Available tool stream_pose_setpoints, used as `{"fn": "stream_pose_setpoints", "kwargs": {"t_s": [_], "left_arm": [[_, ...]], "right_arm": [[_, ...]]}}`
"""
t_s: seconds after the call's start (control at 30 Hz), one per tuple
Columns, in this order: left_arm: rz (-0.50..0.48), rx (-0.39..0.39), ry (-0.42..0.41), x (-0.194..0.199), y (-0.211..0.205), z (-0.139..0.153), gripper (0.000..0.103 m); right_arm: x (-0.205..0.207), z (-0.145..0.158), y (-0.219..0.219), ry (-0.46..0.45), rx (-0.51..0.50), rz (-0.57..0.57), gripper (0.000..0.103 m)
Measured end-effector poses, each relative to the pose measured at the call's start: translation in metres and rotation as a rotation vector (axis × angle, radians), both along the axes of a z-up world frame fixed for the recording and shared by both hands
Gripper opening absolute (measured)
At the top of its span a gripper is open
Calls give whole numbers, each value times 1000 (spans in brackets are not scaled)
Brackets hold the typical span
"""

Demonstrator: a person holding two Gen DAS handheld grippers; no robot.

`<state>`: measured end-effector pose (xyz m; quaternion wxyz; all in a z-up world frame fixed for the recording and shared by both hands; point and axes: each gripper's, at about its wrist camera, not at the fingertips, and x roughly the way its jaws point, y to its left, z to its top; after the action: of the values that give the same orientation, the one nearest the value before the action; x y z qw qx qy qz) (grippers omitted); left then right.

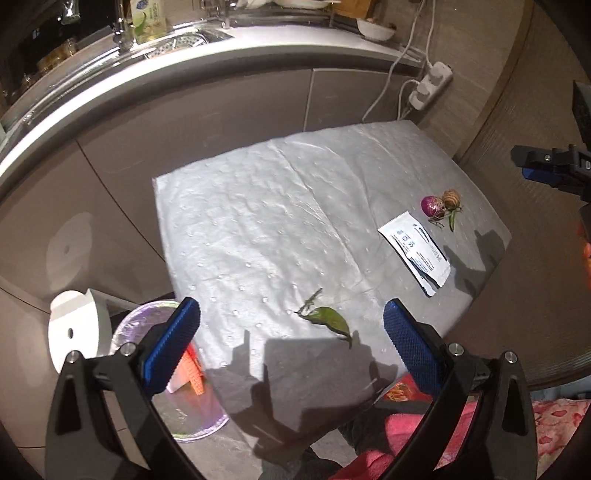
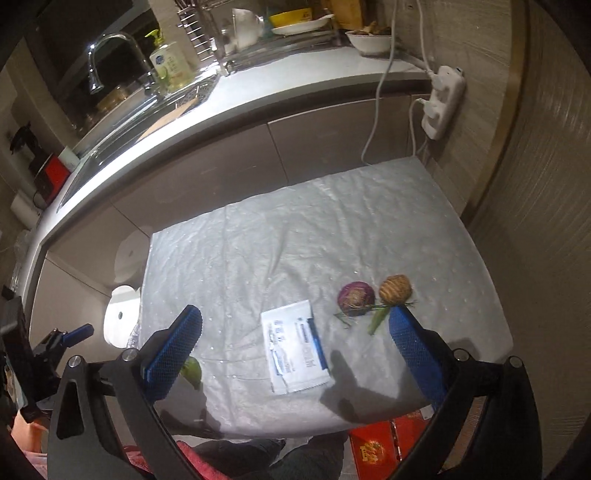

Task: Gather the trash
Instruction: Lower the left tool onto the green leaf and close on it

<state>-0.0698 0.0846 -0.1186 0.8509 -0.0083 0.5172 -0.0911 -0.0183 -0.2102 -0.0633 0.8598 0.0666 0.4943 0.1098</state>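
White sachet [image 2: 295, 349] flat on cloth [image 2: 258, 258], long axis toward counter [image 2: 229, 99].

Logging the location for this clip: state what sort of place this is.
Most likely a home kitchen. A counter carries a sink with a curved faucet, a soap bottle and a dish rack with bowls. Below it, a small cloth-covered table holds scraps and a wrapper.
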Motion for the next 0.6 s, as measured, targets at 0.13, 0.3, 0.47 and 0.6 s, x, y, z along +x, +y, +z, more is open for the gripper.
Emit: {"fn": "stream_pose_setpoints", "kwargs": {"t_s": [0.13, 0.3, 0.47, 0.6], "left_arm": [[51, -26, 78, 14, -19, -33, 95], [124, -33, 157, 28, -37, -62, 82], [219, -50, 241, 35, -44, -86, 61], [282, -50, 256, 35, -45, -95, 44]], "right_arm": [[0, -8, -25, 20, 12, -6, 101], [8, -19, -44, 46, 8, 26, 101], [17, -28, -53, 64, 20, 69, 101], [23, -34, -52, 69, 21, 111, 101]]}}
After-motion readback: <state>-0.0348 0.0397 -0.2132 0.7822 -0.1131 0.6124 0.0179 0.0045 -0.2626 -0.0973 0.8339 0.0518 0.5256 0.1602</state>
